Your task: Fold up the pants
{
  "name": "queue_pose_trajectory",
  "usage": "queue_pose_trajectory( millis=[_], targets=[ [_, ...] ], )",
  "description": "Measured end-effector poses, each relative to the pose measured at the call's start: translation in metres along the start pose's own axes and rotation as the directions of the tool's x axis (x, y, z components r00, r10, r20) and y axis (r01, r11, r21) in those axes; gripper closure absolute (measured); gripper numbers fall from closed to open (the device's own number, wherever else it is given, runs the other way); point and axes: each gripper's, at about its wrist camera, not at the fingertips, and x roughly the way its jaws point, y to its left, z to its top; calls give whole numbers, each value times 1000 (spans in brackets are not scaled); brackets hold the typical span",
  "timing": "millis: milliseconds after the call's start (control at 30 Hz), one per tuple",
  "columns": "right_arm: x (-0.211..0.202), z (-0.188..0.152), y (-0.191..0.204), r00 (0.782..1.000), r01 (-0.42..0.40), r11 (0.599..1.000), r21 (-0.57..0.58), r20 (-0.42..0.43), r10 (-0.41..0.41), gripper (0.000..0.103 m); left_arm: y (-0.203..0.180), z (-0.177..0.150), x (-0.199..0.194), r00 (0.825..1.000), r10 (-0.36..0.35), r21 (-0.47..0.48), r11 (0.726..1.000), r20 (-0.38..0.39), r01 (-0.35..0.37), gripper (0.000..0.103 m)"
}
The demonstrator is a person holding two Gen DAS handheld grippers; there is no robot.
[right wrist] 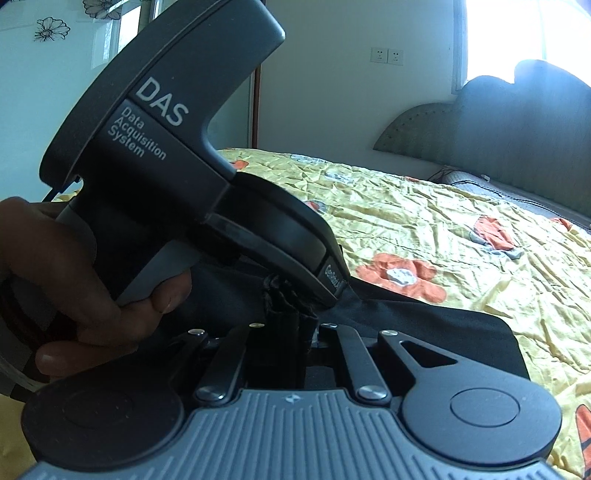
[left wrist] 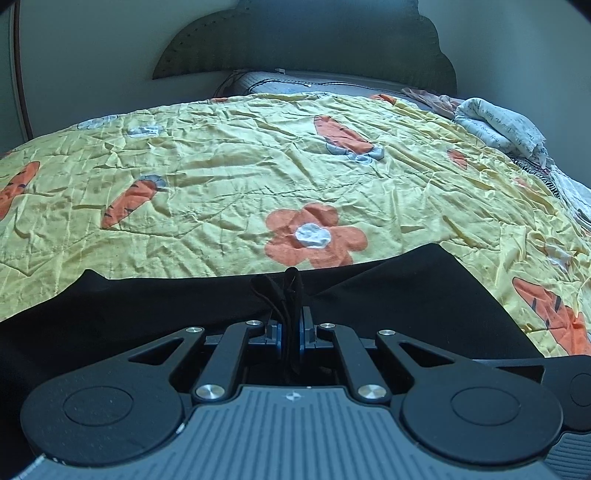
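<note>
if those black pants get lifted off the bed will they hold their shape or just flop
Likely flop: the black pants bunch into soft pleats where the left gripper pinches them. Probably light, since they drape thin and flat over the yellow quilt. They may sag between the grippers.

Bedroom. Bed covered by a crumpled yellow quilt [left wrist: 229,155] printed with orange carrots and flowers. Dark scalloped headboard [left wrist: 306,40] stands against a pale wall [right wrist: 325,96]. Grey pillow [left wrist: 280,83] lies at the head of the bed; a white bundle of printed cloth [left wrist: 498,127] sits near the right edge. Two wall sockets [right wrist: 386,56] beside a bright window [right wrist: 517,33], daylight washing in. Flower decals [right wrist: 51,29] on a panel at far left.
</note>
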Motion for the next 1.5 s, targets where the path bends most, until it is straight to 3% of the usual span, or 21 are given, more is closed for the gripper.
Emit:
queue_pose_trajectory(
  millis=[167, 1500],
  targets=[
    [5, 1, 12, 1000, -8, 1000, -9, -3, 8, 95, 6, -1, 0, 1000, 5, -7, 1000, -5, -5, 96],
    [21, -15, -5, 998, -64, 993, -97, -8, 64, 95, 45, -16, -9, 999, 45, -82, 996, 17, -43, 96]
  ],
)
